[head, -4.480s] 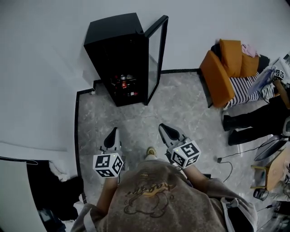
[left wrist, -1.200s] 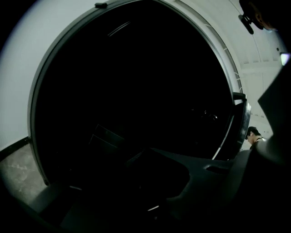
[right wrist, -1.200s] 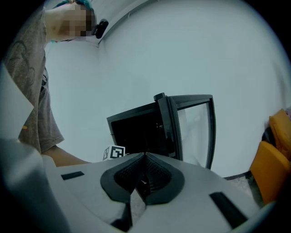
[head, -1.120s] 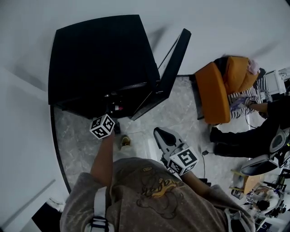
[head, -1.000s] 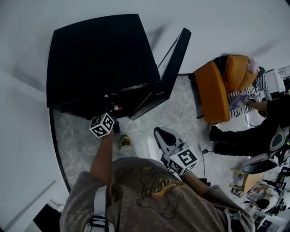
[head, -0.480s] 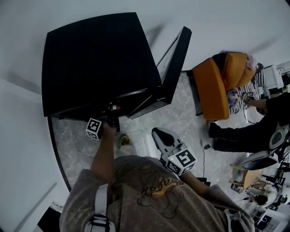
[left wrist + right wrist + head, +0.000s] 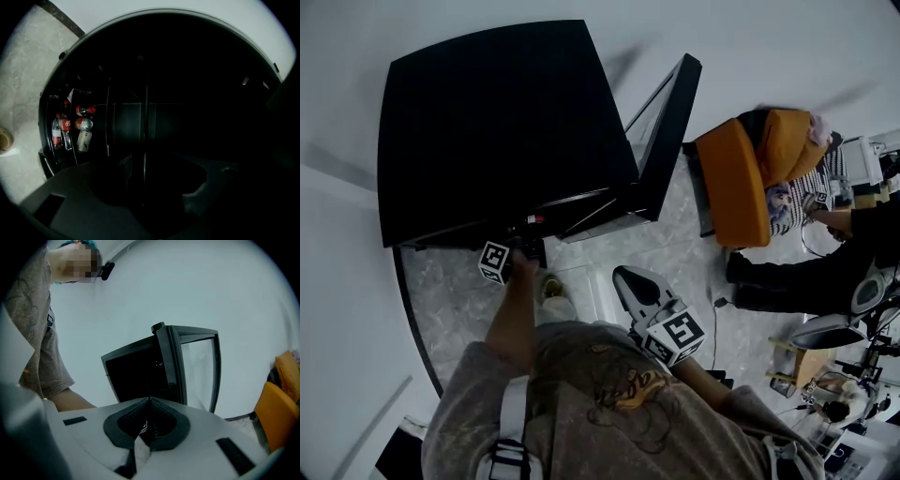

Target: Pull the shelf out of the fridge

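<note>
The black fridge (image 7: 497,122) stands below me with its glass door (image 7: 666,131) swung open to the right. My left gripper (image 7: 525,248) reaches into the fridge's front, rolled onto its side. Its jaws have just been opening. In the left gripper view the left gripper (image 7: 161,168) is open in the dark interior, and the thin edge of the wire shelf (image 7: 145,117) runs between the jaws. Bottles and cans (image 7: 70,131) lie further in. My right gripper (image 7: 626,277) hangs shut and empty in front of my body, facing the fridge (image 7: 136,376) and its door (image 7: 197,366).
An orange armchair (image 7: 736,178) stands right of the fridge door, and a person in dark trousers (image 7: 797,281) sits beyond it. A white wall runs behind the fridge. My shoe (image 7: 551,286) rests on the marble floor (image 7: 675,253) just before the fridge.
I have walked up to the fridge. Within the last second the left gripper's cube has sunk, shifted left and rolled, its tips going under the fridge's top edge. The right gripper has stayed put.
</note>
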A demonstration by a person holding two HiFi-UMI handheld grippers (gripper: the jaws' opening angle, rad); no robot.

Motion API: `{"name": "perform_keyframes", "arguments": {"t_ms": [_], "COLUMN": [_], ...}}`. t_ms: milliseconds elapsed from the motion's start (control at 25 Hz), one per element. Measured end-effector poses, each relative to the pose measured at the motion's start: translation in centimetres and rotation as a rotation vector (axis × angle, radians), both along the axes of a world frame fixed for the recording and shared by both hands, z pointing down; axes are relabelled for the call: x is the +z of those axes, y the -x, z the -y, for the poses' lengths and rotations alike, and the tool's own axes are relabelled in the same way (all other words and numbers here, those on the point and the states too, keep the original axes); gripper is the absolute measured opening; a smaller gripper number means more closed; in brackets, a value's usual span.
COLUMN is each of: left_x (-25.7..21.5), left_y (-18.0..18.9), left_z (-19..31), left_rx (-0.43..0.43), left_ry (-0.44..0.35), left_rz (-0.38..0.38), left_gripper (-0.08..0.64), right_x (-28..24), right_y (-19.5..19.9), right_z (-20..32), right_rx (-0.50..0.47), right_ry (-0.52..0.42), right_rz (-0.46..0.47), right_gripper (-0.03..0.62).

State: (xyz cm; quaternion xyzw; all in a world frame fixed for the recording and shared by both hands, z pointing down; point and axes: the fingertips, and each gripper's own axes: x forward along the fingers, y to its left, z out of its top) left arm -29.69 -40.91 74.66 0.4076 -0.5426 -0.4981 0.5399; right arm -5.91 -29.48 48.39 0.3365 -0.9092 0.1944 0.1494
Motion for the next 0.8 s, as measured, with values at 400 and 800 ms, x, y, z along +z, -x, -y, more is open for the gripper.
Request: {"name": "perform_keyframes", "arguments": {"t_ms": [400,800], "left_x": [2.2,1.6], "left_y": [2.0,3.4], "left_z": [4.8,6.8], "left_rx": [-0.026,-0.042], "left_ry": [0.006,0.001], "left_rz": [0.021,0.03], "left_gripper": [0.202,0.031], "right_x": [0.9,1.3], "right_y": [0.0,-0.5], "right_z": [-1.0,-2.4], "right_rx": [0.004,0.017], "right_ry": [0.03,0.04], "right_rz": [-0.026,-0.03], "right_gripper": [0.021,0.021]}}
